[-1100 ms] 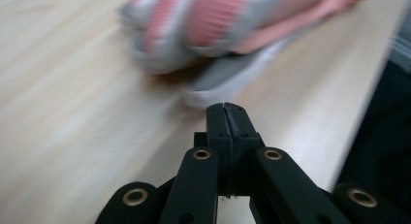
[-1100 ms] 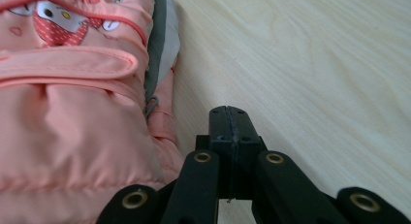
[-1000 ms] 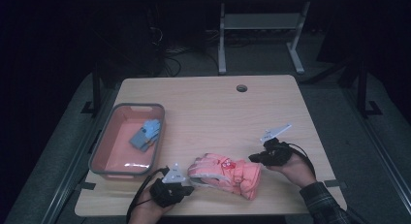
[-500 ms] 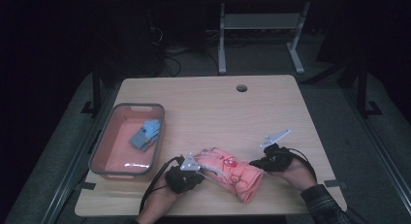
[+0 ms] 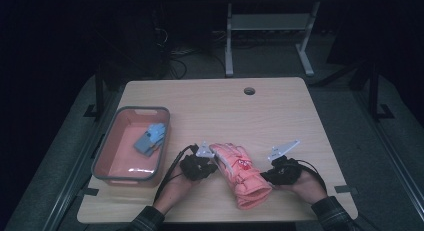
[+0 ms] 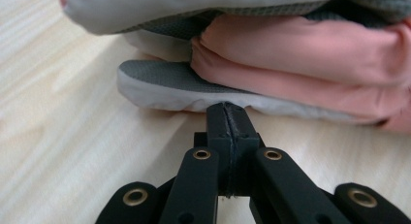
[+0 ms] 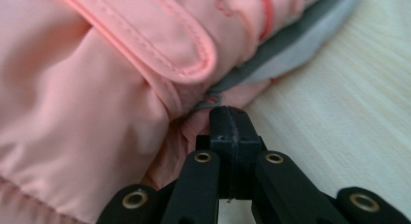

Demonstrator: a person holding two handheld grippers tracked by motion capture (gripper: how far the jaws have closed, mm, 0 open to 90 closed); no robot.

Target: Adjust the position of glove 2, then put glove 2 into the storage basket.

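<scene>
A pink padded glove (image 5: 242, 173) with grey and white palm trim lies near the table's front edge, its cuff toward the person. My left gripper (image 5: 215, 166) is shut, and its tips rest against the glove's finger end on the left side. In the left gripper view the closed tips (image 6: 227, 110) touch the white edge of the glove (image 6: 300, 54), with nothing between them. My right gripper (image 5: 264, 175) is shut at the glove's right side. In the right gripper view its tips (image 7: 229, 112) press into the pink fabric (image 7: 97, 88) beside a small grey loop (image 7: 209, 101).
A pink bin with a grey rim (image 5: 107, 156) stands at the left of the table and holds a blue glove (image 5: 150, 138). A cable hole (image 5: 249, 90) sits near the far edge. Bare wood lies beyond the glove.
My left gripper has moved right and away from the person, against the glove. The glove's finger end has swung to the right. The right gripper has stayed in place.
</scene>
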